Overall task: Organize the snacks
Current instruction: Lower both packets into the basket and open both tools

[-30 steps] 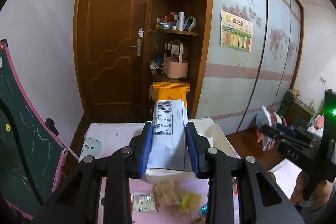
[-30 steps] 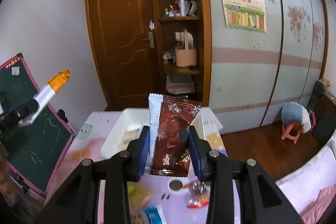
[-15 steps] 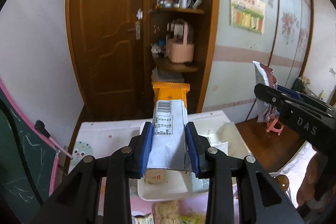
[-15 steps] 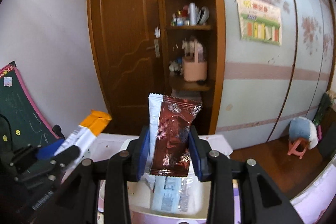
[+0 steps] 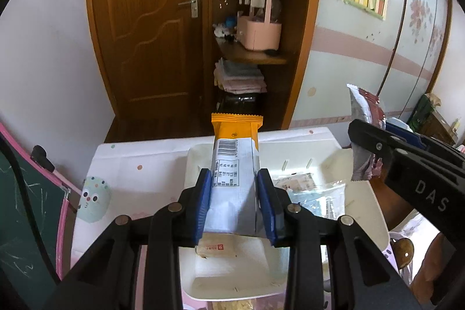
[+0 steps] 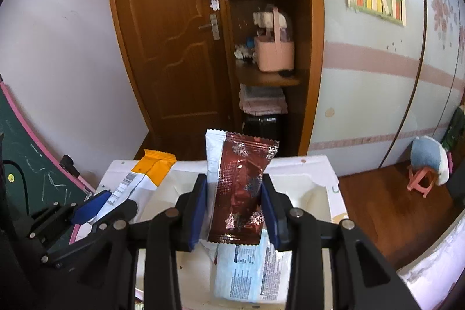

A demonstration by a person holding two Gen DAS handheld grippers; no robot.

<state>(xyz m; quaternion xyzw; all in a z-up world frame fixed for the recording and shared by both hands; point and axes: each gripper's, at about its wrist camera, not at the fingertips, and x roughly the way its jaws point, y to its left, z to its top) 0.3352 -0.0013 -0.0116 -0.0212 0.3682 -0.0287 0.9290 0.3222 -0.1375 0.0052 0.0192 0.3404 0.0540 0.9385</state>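
Observation:
My left gripper (image 5: 234,204) is shut on a white and orange snack packet (image 5: 234,164) and holds it above the left part of the white tray (image 5: 232,285). My right gripper (image 6: 234,209) is shut on a dark red foil snack packet (image 6: 242,188), also over the white tray (image 6: 308,193). The right gripper (image 5: 377,145) with its red packet (image 5: 364,121) shows at the right of the left wrist view. The left gripper (image 6: 98,205) and its packet (image 6: 142,179) show at the left of the right wrist view. In the tray lie a blue-white packet (image 6: 247,272), a pale cake packet (image 5: 216,249) and a clear packet (image 5: 319,199).
The tray sits on a white and pink table (image 5: 139,164). A green chalkboard with a pink frame (image 5: 26,208) stands at the left. A brown door (image 5: 145,28) and a shelf unit with a pink basket (image 5: 258,31) are behind. A small stool (image 6: 424,164) stands on the floor at the right.
Both grippers have moved forward and down over the white tray, each still holding its packet. The loose snacks on the table in front of the tray have dropped out of view.

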